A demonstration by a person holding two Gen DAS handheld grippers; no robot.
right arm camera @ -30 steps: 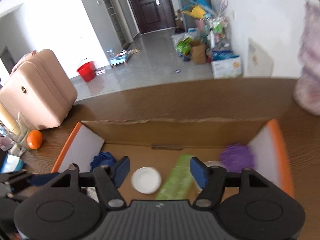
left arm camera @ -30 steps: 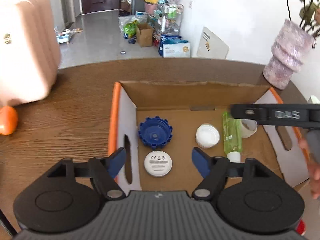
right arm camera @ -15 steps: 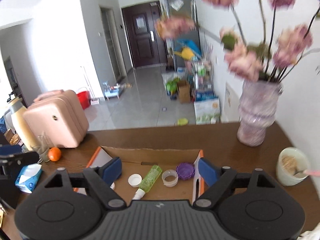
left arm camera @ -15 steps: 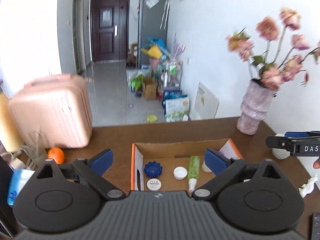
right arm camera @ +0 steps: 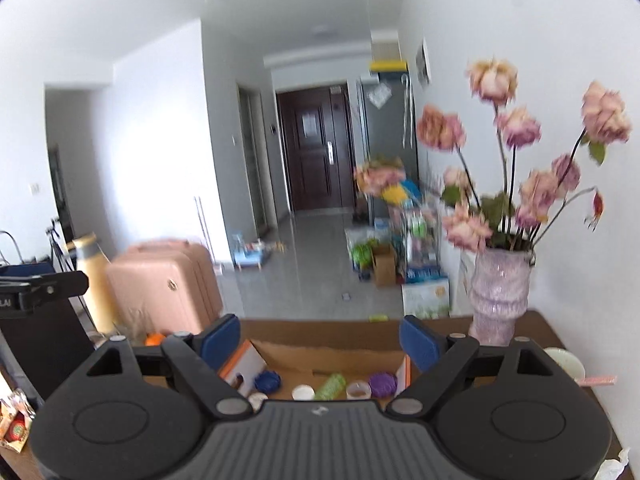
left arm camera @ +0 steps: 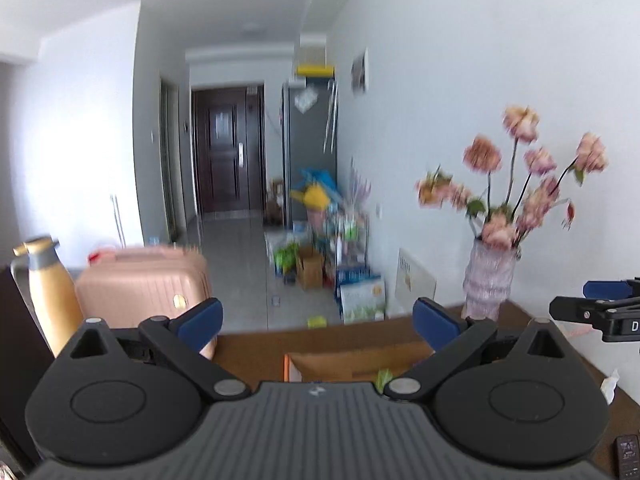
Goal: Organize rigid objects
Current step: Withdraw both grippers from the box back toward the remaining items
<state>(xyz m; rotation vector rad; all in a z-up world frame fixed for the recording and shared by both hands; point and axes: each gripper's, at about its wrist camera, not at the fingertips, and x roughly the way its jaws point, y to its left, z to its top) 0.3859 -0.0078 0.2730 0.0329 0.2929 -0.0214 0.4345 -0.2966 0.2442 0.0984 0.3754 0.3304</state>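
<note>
A: What does the right wrist view give that the left lacks?
B: The cardboard box contents, left to right: blue lid, white cap, green bottle, small cup, purple lid. The left view shows only the box rim and a green sliver.
A: Grippers?
B: Left gripper and right gripper both spread wide, empty, above the box.
A: Surroundings?
B: Yellow flask, pink suitcase, wooden table, vase of flowers.
</note>
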